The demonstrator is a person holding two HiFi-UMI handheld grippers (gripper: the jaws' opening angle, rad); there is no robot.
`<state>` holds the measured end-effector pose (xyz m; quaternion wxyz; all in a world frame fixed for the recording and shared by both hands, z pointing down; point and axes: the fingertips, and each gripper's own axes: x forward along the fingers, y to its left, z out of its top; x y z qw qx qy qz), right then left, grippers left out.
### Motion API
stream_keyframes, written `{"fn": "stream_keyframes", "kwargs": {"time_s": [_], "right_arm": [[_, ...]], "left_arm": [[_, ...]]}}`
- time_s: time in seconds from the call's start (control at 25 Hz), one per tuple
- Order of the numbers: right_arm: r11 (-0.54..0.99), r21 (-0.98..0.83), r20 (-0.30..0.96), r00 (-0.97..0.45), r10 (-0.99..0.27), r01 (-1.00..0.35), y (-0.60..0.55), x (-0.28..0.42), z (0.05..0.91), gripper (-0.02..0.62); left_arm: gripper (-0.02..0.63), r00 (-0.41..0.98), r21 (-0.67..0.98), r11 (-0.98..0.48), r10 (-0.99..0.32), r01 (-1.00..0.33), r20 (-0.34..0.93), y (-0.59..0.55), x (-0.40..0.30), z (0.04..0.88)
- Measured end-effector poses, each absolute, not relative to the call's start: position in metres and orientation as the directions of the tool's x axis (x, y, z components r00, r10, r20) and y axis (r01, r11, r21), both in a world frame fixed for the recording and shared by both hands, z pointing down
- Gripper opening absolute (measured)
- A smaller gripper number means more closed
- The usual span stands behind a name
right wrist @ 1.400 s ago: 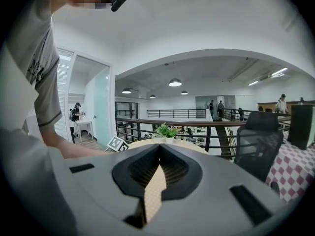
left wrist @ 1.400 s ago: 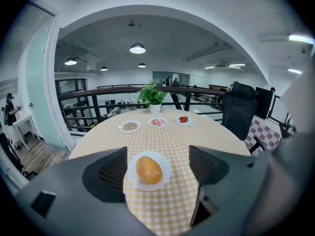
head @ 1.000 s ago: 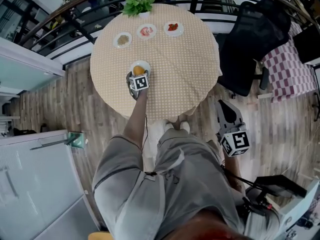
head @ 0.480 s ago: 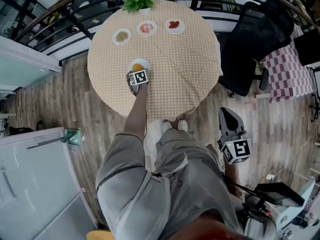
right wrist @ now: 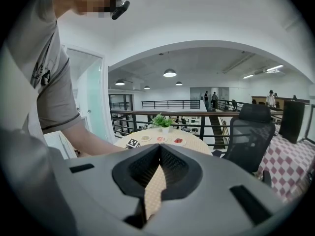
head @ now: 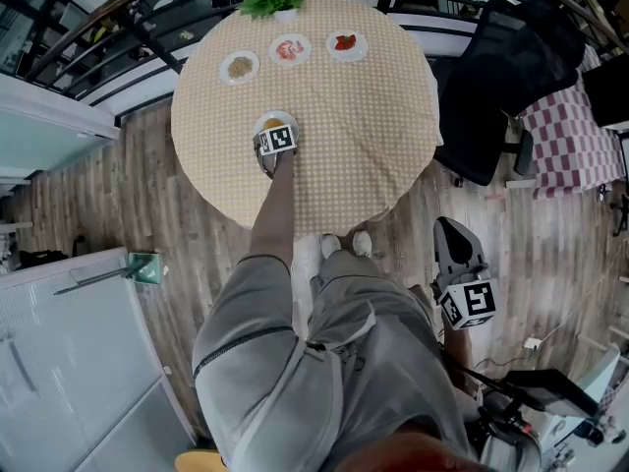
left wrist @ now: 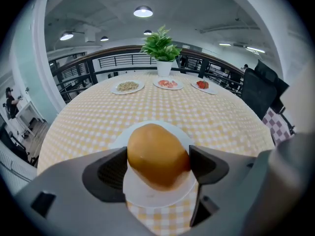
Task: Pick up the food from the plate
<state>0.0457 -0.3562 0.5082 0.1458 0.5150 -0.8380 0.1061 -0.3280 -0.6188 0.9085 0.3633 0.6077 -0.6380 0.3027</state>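
My left hand-held gripper (left wrist: 158, 163) is out over the near side of the round checked counter (left wrist: 93, 119), and its jaws are closed in on the food (left wrist: 156, 149), a smooth orange-brown lump. One pad presses each flank, with no gap that I can see on either side. So the reach and the grasp look done to me. The lift does not: the food sits low over the white plate (left wrist: 147, 196), and I cannot tell whether its underside has left the plate or rests on it. What is left, as I judge it, is to raise it straight up, clear of the plate.

Farther across the counter, three small plates (left wrist: 127, 86) stand in a row in front of a potted plant (left wrist: 161, 45). They are well apart from my grasp, and each carries its own helping.

My right hand-held gripper (right wrist: 158, 154) hangs down at my side, away from the counter and near the black chair (right wrist: 251, 132). Its jaws are drawn together with nothing between them, so it takes no part in this step.
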Motion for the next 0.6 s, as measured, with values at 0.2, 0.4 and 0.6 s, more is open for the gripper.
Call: {"fn": "stream_keyframes", "kwargs": {"time_s": [0.2,0.4,0.6], "right_arm": [[0.415,-0.044,0.35,-0.403,-0.845,-0.909,-0.356,0.055,0.512,0.015],[0.408,-0.043,0.341,-0.397,-0.852,-0.912,-0.357,0.057,0.51,0.015],[0.431,-0.041,0.341,-0.418,-0.842,-0.901,-0.357,0.048,0.509,0.015]], "left_arm": [[0.4,0.016,0.062,0.069,-0.522,-0.996,0.853,-0.625,-0.329,0.909],[0.4,0.029,0.074,0.065,-0.529,-0.995,0.848,-0.618,-0.328,0.912],[0.399,0.072,0.106,0.035,-0.523,-0.994,0.849,-0.612,-0.333,0.915]]}}
